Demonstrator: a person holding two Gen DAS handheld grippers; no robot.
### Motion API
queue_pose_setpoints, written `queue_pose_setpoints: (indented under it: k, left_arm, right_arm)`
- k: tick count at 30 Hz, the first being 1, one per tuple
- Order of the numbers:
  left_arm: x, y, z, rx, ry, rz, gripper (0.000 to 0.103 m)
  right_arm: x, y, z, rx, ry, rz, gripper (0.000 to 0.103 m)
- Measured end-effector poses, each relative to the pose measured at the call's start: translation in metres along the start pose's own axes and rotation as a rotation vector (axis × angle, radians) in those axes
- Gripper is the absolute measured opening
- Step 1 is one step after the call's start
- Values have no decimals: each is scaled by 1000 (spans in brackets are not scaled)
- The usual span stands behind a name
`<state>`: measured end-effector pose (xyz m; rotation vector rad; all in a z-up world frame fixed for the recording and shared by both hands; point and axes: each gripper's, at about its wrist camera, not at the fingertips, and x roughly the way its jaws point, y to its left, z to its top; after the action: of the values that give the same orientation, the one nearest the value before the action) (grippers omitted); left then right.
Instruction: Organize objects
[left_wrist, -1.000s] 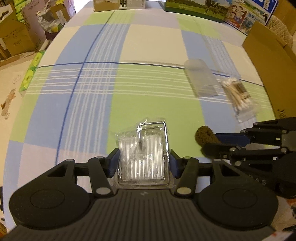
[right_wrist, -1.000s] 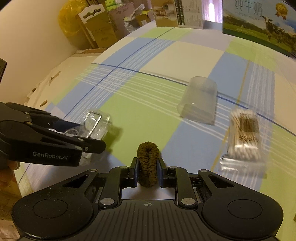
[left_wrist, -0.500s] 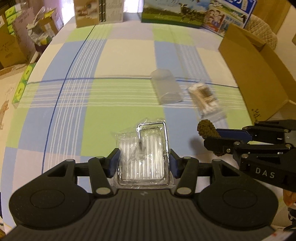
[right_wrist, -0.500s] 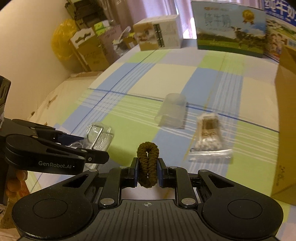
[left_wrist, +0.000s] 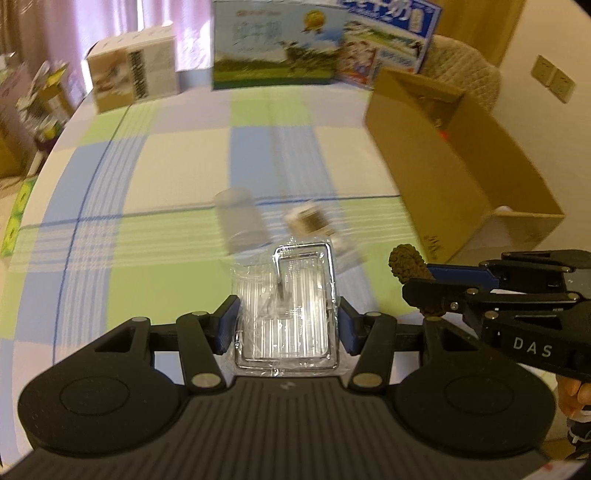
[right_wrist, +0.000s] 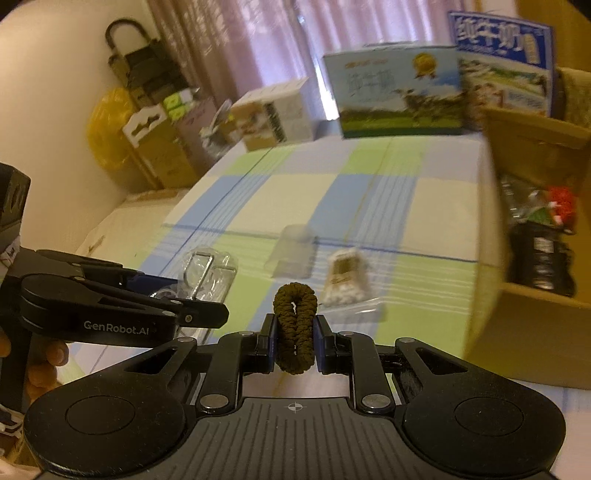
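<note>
Both views are motion-blurred, so the small things on the bed-like surface covered by a blue, green and cream checked cloth are hard to make out.

In the left wrist view, the left gripper fills the lower centre. Its jaws are clamped on one clear plastic packet holding a chrome wire frame; the packet's near end is hidden behind the gripper body, and what else lies inside the plastic cannot be told.

At lower right the right gripper enters from the frame's edge, its body cut off. Its jaws are pressed together on one dark brown fabric hair tie, of which only the tip shows here. In the right wrist view, at lower centre, the tie stands as a squeezed upright loop between the two pads.

Two loose things lie on the cloth at mid-frame: one clear plastic cup on its side, smeared to a pale ghost, and just beside it, to the right, one clear bag of white cotton swabs, partly hidden behind the held packet.

One open brown cardboard box sits at the right of the frame. Its contents appear only in the right wrist view, at the right edge, as dark, red and shiny blurs that cannot be identified.

Three printed cartons stand along the top edge of the frame; their lettering is unreadable. Fingertips show at the lower right corner.
</note>
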<state>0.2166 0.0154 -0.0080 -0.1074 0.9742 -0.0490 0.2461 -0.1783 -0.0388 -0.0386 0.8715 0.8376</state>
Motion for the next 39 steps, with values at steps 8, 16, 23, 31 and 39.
queue_pose_setpoints:
  k: [8, 16, 23, 31, 39]
  left_arm:
    - [-2, -56, 23, 76, -49, -70, 50]
    - [0, -114, 47, 141, -93, -129, 50]
    - [8, -160, 71, 187, -129, -162, 50]
    - [31, -204, 95, 221, -137, -180, 50]
    - [60, -228, 116, 223, -117, -162, 50]
  right_arm:
    - [-53, -37, 2, 64, -85, -66, 17]
    - [-97, -79, 5, 109, -157, -136, 17]
    - [-126, -120, 14, 124, -205, -206, 17]
    - [-131, -170, 30, 125, -202, -294, 17]
    - [-106, -209, 44, 93, -154, -342, 17]
